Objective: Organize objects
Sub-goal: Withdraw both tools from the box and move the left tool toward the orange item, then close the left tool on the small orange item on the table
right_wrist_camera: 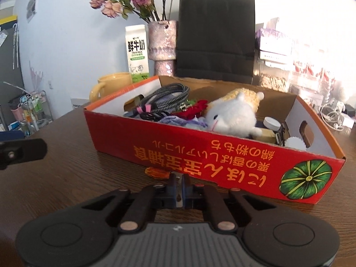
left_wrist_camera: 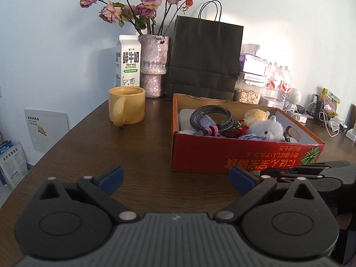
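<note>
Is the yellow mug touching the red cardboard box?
Apart. In the left wrist view, a strip of bare wooden table shows between the yellow mug and the red cardboard box.

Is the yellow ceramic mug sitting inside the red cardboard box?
No, the yellow ceramic mug stands on the dark wooden table, left of the red cardboard box.

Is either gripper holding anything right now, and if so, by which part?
The left gripper holds nothing; its jaws stand wide open. The right gripper has its jaws shut on something small and thin, which may be the end of the orange object; I cannot tell.
</note>
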{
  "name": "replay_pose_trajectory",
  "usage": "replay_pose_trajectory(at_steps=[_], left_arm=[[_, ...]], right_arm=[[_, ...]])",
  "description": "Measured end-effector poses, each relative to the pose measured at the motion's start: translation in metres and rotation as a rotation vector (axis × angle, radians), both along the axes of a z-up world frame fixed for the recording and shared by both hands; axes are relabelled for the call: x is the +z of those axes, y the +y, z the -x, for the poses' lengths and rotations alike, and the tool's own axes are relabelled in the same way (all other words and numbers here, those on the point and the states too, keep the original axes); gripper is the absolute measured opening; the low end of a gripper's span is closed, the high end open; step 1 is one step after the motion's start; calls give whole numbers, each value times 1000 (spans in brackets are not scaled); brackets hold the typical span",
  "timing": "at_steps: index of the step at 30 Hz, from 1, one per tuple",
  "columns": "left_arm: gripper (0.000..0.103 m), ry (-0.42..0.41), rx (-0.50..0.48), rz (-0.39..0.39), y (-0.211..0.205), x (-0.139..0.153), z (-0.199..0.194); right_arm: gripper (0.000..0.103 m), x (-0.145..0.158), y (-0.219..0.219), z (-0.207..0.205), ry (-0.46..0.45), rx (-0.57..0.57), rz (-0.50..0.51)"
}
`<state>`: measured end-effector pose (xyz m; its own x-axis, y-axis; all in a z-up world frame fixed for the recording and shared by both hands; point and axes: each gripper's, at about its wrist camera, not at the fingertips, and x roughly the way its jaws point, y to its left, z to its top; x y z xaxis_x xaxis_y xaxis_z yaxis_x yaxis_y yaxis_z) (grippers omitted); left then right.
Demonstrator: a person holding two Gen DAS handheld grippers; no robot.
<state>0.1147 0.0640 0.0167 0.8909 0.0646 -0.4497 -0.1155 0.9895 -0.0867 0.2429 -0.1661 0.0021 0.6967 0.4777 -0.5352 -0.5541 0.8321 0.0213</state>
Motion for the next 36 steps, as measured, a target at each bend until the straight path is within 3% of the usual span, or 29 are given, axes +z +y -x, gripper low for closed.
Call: replay_pose_trajectory(at_steps=[17, 28, 31, 33, 36], left_arm=[[103, 94, -79, -50, -60, -19, -39], [103, 162, -150, -154, -95, -42, -87], [94, 177, -161, -156, -97, -45, -95], [77, 188, -171, -147, -98, -47, -98], [67, 190, -173, -126, -99, -47, -102]], right_arm=[[4, 15, -60, 12, -105, -35, -82], [4, 18, -98, 6, -124, -71, -126], [4, 18, -100, 5, -123, -66, -134], [4, 18, -98, 7, -129, -56, -130], [4, 18, -96, 9, -135, -46, -124]])
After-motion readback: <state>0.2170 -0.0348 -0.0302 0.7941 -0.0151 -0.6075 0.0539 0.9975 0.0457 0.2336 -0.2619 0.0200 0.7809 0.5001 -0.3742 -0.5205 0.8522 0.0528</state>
